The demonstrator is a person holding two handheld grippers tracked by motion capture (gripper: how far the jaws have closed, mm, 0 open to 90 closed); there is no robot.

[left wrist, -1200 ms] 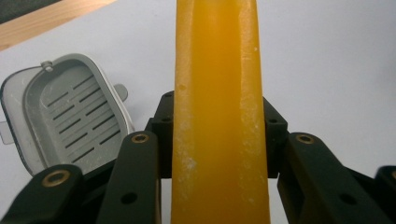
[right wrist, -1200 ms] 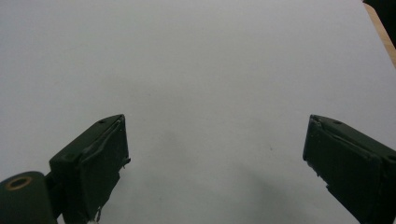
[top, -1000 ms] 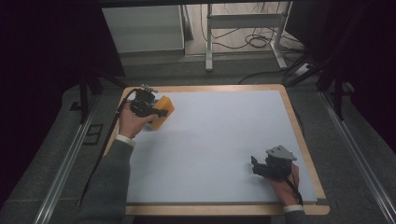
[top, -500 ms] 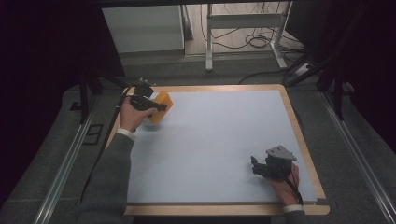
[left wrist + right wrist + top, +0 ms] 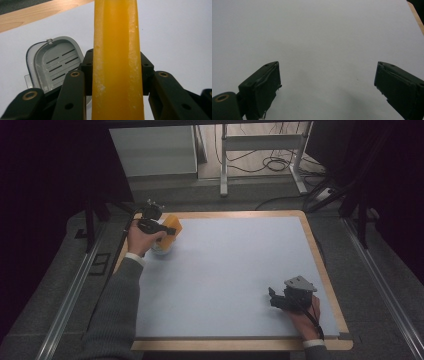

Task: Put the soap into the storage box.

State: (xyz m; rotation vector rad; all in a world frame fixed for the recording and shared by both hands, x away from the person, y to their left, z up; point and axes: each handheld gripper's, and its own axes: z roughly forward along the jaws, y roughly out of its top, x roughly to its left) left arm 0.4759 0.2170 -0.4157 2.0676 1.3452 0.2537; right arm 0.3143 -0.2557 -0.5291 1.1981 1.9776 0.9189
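I see a pale grey-blue mat (image 5: pixel 230 280) on a light wooden-rimmed table (image 5: pixel 327 285), black cables (image 5: pixel 272 162) and white metal frame legs (image 5: pixel 297 165) on the floor beyond.

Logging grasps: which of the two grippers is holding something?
The left gripper, shut on the orange block; the right gripper rests open on the mat.

Dim room, grey carpet floor (image 5: pixel 380 320)

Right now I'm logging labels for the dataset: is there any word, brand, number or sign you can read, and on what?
None can be read.
Orange sponge in the left tongs: no print, only pale specks.
Grey slotted tray beside it: plain, no lettering.
Right tongs and white table mat: unmarked.
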